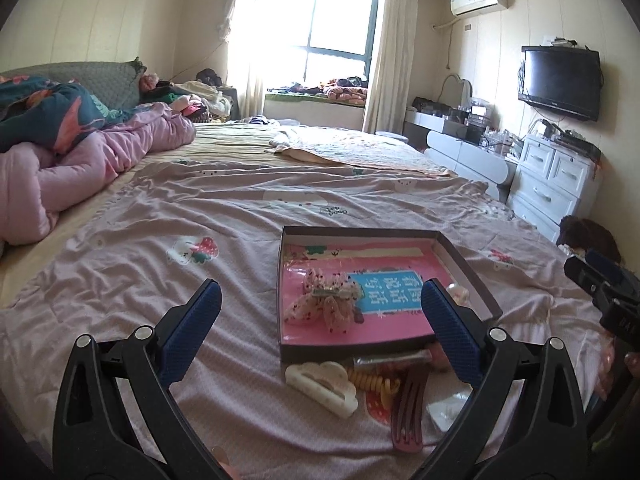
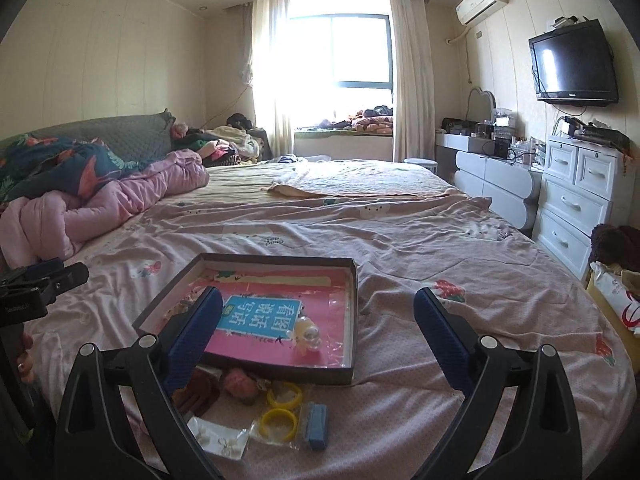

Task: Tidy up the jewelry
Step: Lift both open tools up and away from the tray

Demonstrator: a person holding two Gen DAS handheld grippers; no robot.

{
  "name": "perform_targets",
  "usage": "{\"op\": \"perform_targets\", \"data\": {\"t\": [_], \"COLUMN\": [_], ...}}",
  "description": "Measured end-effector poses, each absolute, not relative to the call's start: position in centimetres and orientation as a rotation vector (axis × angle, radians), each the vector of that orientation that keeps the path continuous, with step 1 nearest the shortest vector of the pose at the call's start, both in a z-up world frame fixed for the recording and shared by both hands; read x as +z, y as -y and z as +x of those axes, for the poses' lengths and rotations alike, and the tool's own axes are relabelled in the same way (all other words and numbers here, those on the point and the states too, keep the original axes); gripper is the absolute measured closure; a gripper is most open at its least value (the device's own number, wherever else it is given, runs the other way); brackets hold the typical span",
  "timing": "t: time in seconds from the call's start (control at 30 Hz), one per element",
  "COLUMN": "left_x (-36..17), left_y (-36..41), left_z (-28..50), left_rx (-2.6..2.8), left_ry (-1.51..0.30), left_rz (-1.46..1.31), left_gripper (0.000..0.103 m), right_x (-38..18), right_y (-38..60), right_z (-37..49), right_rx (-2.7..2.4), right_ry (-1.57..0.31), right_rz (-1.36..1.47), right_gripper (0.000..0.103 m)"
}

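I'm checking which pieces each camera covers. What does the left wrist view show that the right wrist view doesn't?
Only the left wrist view: a white claw clip and a sheer bow clip inside the box.
Only the right wrist view: two yellow bangles, a blue bar and a small pale piece in the box.
Both: the box on the pink bedspread, both grippers open and empty, left gripper, right gripper.
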State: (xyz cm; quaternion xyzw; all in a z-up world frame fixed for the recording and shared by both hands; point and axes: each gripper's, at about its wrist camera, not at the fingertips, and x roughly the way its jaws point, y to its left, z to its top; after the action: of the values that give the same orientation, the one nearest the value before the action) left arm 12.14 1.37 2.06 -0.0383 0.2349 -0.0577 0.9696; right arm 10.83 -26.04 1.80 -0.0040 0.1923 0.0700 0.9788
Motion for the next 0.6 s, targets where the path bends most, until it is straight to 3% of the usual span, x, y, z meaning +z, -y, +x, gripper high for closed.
{"op": "perform_targets", "data": {"t": [0.6], "left_x": [-2.0], "left_y": [1.0], "left_z": [10.0], "left_rx": [-0.231], "left_ry": [-0.620], "left_rz": [-0.030], "left_gripper": [0.012], "right_x": [-1.5], "right_y": [26.5], "right_z": [8.7], "right_rx": [0.186], "right_ry": [-0.511], "right_rz": [-0.039], "right_gripper": [0.009]}}
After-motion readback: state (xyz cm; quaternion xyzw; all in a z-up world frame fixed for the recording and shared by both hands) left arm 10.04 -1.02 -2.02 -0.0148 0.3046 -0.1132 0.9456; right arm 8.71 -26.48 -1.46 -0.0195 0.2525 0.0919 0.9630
